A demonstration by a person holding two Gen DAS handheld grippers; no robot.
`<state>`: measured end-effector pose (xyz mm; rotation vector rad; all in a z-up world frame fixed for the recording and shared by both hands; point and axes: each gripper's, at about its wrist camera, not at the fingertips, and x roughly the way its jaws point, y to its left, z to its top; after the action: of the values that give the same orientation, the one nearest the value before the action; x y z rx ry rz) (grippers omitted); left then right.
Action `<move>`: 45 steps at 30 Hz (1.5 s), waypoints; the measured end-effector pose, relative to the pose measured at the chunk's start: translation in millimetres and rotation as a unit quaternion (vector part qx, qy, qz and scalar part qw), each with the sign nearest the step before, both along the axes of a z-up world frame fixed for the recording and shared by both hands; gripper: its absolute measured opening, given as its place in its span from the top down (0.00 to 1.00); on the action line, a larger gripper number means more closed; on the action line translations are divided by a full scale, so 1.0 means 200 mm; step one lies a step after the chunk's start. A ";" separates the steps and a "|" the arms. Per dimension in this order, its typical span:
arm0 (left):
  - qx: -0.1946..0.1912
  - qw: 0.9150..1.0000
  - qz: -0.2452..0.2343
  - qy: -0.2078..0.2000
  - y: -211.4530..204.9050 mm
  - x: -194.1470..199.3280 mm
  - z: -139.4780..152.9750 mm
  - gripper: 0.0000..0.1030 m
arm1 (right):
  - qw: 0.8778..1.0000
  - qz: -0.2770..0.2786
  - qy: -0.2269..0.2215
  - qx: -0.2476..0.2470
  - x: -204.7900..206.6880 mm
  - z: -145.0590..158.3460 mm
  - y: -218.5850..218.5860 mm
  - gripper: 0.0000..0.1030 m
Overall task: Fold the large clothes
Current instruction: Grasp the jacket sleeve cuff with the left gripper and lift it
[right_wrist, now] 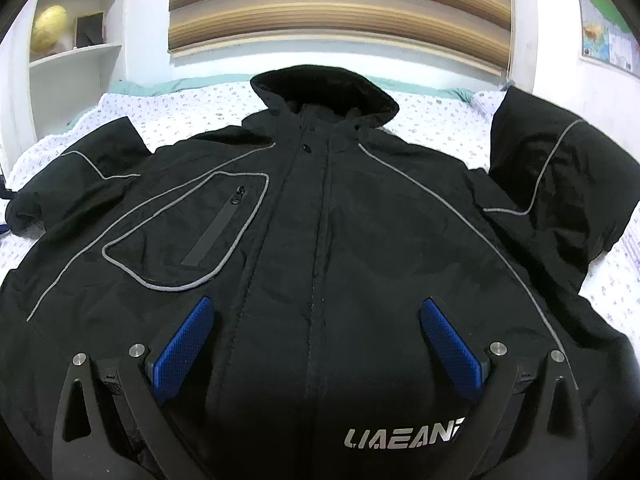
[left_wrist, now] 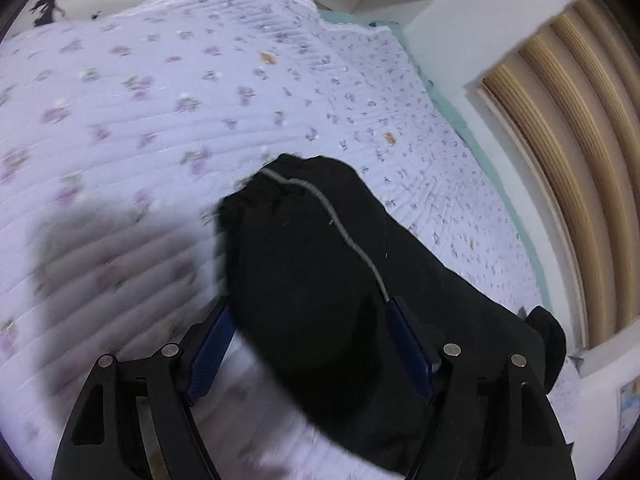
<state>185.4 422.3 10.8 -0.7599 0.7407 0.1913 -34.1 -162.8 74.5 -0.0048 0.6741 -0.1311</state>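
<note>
Here, nearest the right wrist camera, the right tool hangs over the lower front of a black jacket, its blue pads spread wide and clasping nothing. The jacket lies front-up across a bed, closed down the centre, with grey piping running from the collar toward both sides. Grey lettering sits near the hem, partly cut off behind the tool's frame. A chest pocket outlined in grey carries a slanted zip. Both sleeves spread outward; the hood lies flat at the far end.

In the left wrist view, the left tool has a sleeve of the jacket between its open fingers; the black cloth drapes over and hides the inner faces, so whether the pads press it cannot be told. The gathered cuff points away from the camera, and a grey line runs along the sleeve.

Beneath lies a white floral quilt, with a pale green sheet edging it. A dark blurred shadow falls on the quilt left of the sleeve. Motion blur softens the print there.

Farther off stand a striped tan blind, a white shelf holding a yellow round object, and a map cut off at the frame edge.
</note>
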 end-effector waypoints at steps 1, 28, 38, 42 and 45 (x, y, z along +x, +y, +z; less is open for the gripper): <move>0.014 1.000 -0.004 -0.007 -0.02 0.03 0.01 0.42 | 1.000 0.000 0.004 0.002 0.01 -0.01 -0.01 0.00; 0.202 0.922 -0.253 -0.213 -1.22 -0.28 1.10 0.81 | 1.000 -0.003 0.010 0.003 -0.01 -0.02 0.00 0.00; 0.153 0.884 -0.440 -0.047 -2.23 0.01 0.46 0.81 | 0.999 -0.006 -0.002 0.035 -0.02 -0.01 -0.05 0.00; 0.123 0.878 -0.461 0.046 -2.35 0.09 0.06 0.78 | 0.999 -0.005 -0.005 0.039 -0.02 0.00 -0.06 0.00; 0.098 0.878 -0.467 0.038 -2.30 0.08 0.09 0.71 | 0.999 -0.005 -0.006 0.043 -0.03 0.00 -0.07 0.00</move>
<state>201.3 -38.6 28.5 -0.1389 1.0709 -0.5790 -39.5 -177.4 73.7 0.0821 0.6669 -0.1109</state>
